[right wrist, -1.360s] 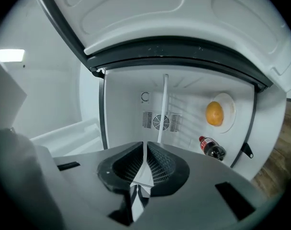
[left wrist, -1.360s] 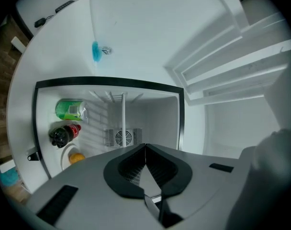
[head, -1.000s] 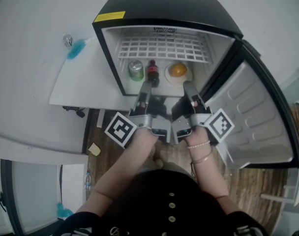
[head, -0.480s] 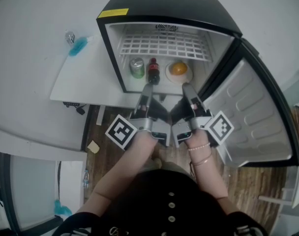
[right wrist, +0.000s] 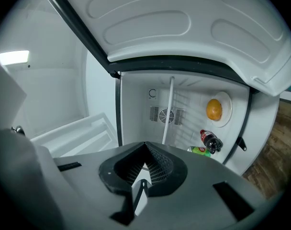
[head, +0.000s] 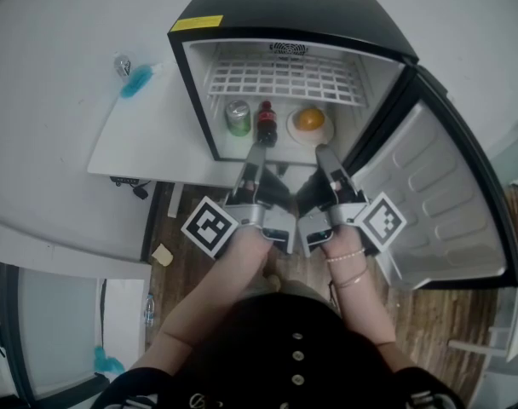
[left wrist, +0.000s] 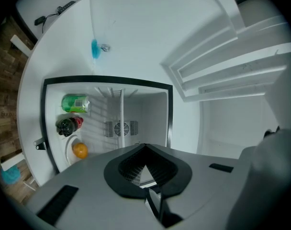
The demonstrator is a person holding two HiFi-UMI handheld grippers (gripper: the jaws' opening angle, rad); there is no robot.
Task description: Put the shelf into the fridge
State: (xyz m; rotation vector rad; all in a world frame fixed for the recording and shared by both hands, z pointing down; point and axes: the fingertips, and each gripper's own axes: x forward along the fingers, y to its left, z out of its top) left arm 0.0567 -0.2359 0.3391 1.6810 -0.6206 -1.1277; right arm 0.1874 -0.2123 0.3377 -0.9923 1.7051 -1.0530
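1. Presently logged the fridge (head: 293, 11), black-topped, with its door (head: 438, 203) swung wide open to the right.
2. Found the shelf (head: 284, 79), a white wire grid, lying level across the upper part of the cavity and reaching from one side wall to the other. Seen edge-on as a thin white bar from both gripper views.
3. Noted a row under the shelf, left to right from the head view: green can (head: 236, 118), dark cola bottle (head: 266, 123) with a red label, orange (head: 309, 120) on a white plate (head: 325, 133). All three on the fridge floor, near the front.
4. Checked the left tongs (head: 256, 150): clenched, pads meeting at the tip, nothing between them. Held just outside the opening, pointing in between can and bottle.
5. Checked the right tongs (head: 322, 150): likewise clenched and empty, pads together. Held just outside the opening, below the plate in the head view.
6. Found both tongs side by side, apart from each other and well clear of the shelf, touching nothing in the fridge.
7. Noted marker cubes, left (head: 210, 226) and right (head: 381, 219), at the outer sides of the hands.
8. Noted wooden floor (head: 429, 322) below the open door.
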